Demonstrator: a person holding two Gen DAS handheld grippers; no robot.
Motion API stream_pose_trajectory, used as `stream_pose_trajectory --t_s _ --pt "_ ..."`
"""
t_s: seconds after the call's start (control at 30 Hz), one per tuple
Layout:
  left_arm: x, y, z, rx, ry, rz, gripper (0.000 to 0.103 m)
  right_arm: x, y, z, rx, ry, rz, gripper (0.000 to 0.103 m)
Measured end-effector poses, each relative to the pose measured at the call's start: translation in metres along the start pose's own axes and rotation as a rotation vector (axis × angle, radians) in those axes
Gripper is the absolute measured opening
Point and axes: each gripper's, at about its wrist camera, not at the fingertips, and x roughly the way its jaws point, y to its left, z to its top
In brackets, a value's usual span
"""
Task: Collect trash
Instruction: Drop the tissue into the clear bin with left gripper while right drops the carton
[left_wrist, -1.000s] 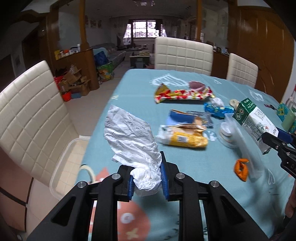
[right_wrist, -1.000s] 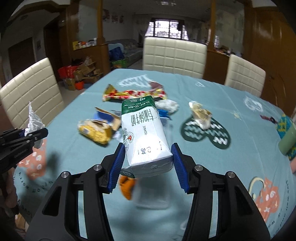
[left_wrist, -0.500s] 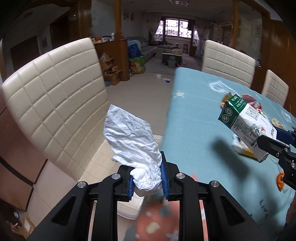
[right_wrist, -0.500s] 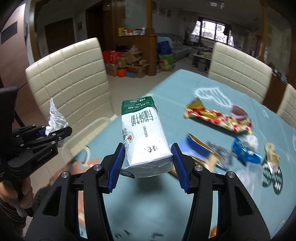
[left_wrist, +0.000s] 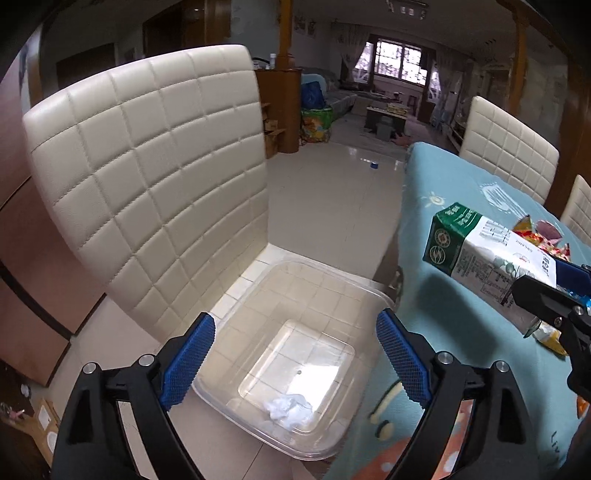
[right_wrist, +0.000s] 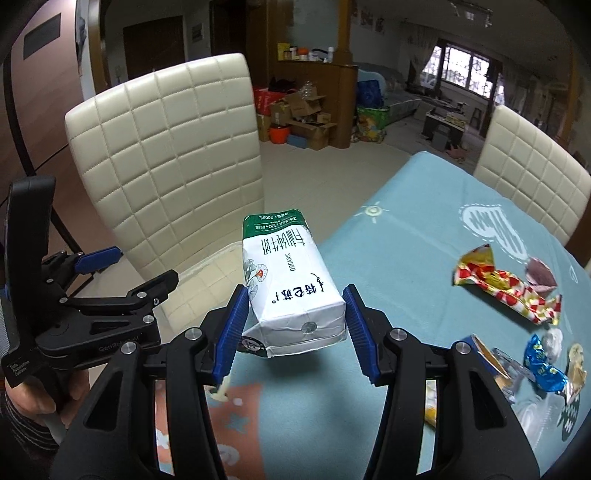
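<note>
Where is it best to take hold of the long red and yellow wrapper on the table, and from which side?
Probably pinch the red and yellow wrapper across its narrow middle, coming from above: it lies flat and long on the table.

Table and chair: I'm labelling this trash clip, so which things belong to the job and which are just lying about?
Part of the job:
milk carton in the right gripper
tissue in the clear bin
left gripper, jaws opening, nothing between them
wrappers on the table

Lying about:
chair
cardboard boxes
</note>
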Motion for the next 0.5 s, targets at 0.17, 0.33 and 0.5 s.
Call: stream_pose_trajectory --t_s 0.17,0.33,0.5 --pt "-0.01 0.019 -0.003 -0.038 -0.04 0.07 0.087 0.008 0.016 0.003 -0.038 0.004 0.019 0.076" --pt "-0.015 0.027 -0.003 -0.062 -0.042 0.063 0.087 -0.003 0.007 -0.004 -0.004 -0.024 -0.036 0.085" --pt "-0.025 0.007 -0.002 -0.024 -0.039 0.015 0.087 -0.026 -0.019 -0.018 0.067 -0.028 -0.053 0.085"
